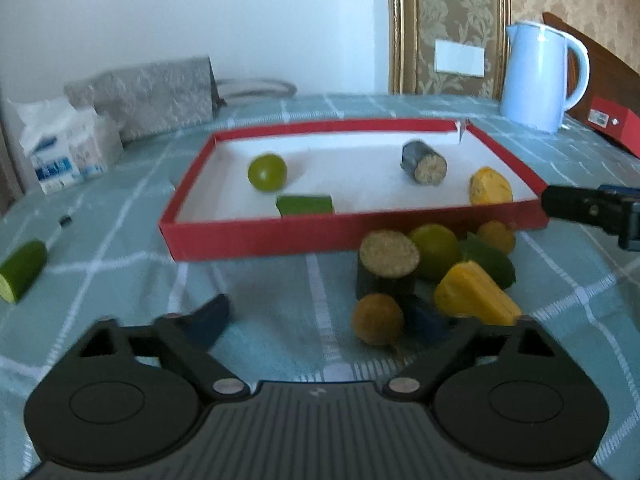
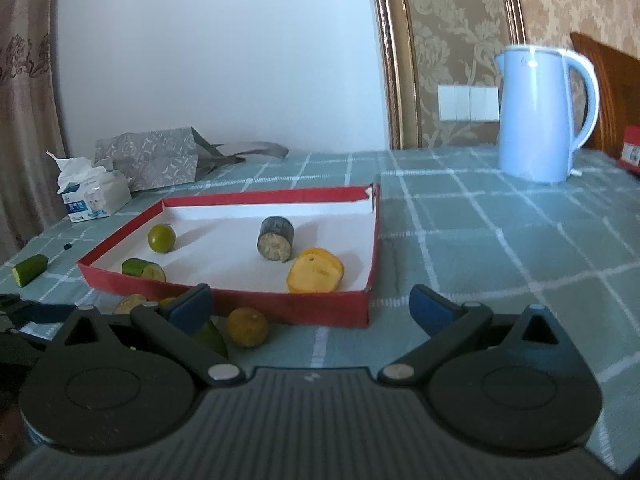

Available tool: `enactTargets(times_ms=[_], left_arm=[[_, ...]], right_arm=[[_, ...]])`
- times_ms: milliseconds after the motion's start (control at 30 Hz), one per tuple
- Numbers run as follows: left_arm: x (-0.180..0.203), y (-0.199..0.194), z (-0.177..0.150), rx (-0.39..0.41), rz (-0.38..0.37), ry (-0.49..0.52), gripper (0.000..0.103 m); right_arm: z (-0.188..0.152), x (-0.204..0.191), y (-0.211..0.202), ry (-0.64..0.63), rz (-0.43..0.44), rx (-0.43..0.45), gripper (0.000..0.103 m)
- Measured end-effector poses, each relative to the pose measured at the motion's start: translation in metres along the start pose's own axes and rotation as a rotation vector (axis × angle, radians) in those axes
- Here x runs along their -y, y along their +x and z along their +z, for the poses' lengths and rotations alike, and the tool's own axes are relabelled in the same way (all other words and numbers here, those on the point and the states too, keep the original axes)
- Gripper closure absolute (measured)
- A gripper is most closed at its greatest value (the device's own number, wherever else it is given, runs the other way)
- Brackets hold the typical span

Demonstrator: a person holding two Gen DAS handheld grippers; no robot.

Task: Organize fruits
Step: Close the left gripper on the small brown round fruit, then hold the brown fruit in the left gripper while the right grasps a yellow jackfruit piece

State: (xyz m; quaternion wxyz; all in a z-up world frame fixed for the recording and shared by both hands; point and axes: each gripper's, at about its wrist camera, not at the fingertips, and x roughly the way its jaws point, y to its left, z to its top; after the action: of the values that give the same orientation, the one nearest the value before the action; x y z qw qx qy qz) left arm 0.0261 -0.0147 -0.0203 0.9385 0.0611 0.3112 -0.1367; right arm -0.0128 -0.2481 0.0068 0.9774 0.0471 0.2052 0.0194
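Note:
A red tray (image 1: 280, 236) (image 2: 280, 306) with a white floor holds a green lime (image 1: 267, 172), a cucumber piece (image 1: 305, 205), a dark sugarcane stub (image 1: 424, 162) and a yellow chunk (image 1: 490, 187). In front of it lies a pile: a sugarcane stub (image 1: 387, 264), a lime (image 1: 436, 250), yellow chunks (image 1: 474, 294) and a small orange fruit (image 1: 377, 319). My left gripper (image 1: 320, 320) is open low over the cloth, the orange fruit just inside its right finger and the left finger well clear. My right gripper (image 2: 312, 312) is open by the tray's near corner, an orange fruit (image 2: 247, 326) ahead of its left finger.
A pale blue kettle (image 1: 540, 76) (image 2: 540, 116) stands at the back right, with a red box (image 1: 616, 128) beyond it. A tissue pack (image 1: 68, 148) and a grey paper bag (image 1: 160, 96) sit at the back left. A loose cucumber piece (image 1: 22, 270) (image 2: 30, 270) lies on the checked cloth at left.

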Motion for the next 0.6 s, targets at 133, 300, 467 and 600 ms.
enactTargets(times_ms=[133, 300, 467, 600], left_arm=[[0.003, -0.004, -0.002, 0.02, -0.002, 0.02, 0.036], [0.013, -0.008, -0.003, 0.037, -0.039, 0.07, 0.067], [0.013, -0.008, -0.003, 0.042, -0.048, 0.069, 0.077], [0.006, -0.008, -0.003, 0.047, -0.018, 0.037, 0.077]], right_arm=[[0.0, -0.003, -0.001, -0.02, -0.003, 0.005, 0.0], [0.0, -0.007, -0.004, -0.052, -0.014, 0.026, 0.0], [-0.002, -0.016, -0.005, -0.108, -0.025, 0.036, 0.0], [-0.003, -0.022, -0.012, -0.143, -0.007, 0.062, 0.007]])
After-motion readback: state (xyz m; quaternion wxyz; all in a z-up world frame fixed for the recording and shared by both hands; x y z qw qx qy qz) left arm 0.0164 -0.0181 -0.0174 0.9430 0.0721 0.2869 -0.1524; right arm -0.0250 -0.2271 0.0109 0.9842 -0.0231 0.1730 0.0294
